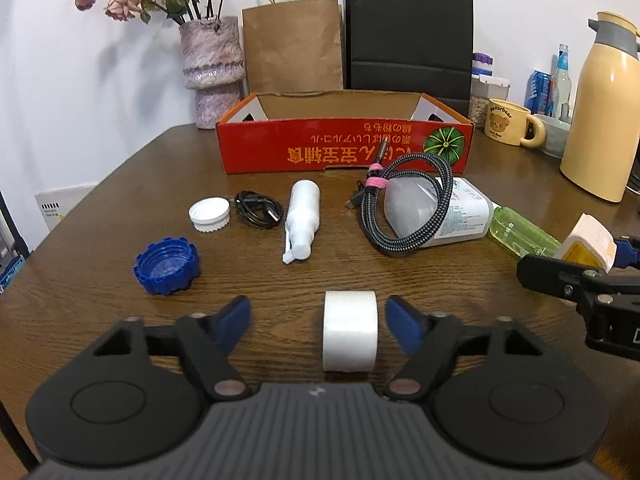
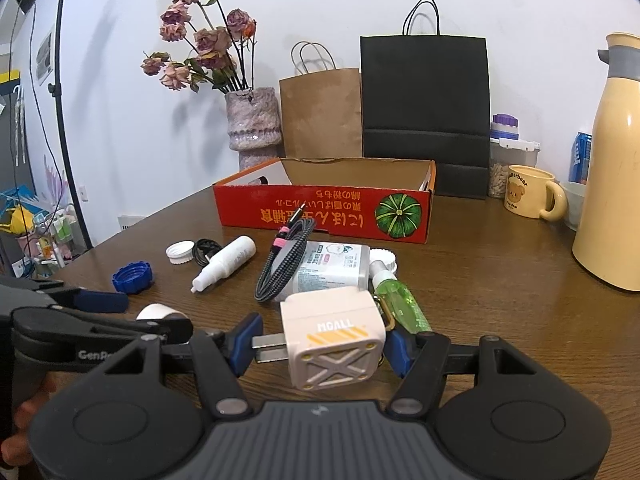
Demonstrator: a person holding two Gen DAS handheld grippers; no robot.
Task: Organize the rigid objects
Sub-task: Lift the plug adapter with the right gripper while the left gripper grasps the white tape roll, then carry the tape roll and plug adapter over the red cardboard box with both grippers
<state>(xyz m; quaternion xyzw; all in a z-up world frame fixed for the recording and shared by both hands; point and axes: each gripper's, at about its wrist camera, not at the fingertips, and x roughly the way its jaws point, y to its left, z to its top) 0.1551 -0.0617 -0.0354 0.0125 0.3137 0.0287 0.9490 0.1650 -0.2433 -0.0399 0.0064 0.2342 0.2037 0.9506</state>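
Left hand-held gripper point(image 1: 318, 320): jaws apart, tape roll point(image 1: 350, 330) standing on the desk point(image 1: 500, 184) between them, just beside the right pad, untouched. Right hand-held gripper point(image 2: 320, 346): clamped on a charger plug point(image 2: 334, 338). Ahead of both: blue cap point(image 1: 166, 266), white bottle point(image 1: 302, 218), braided cable point(image 1: 404, 204). Beyond those: red box point(image 1: 344, 144).
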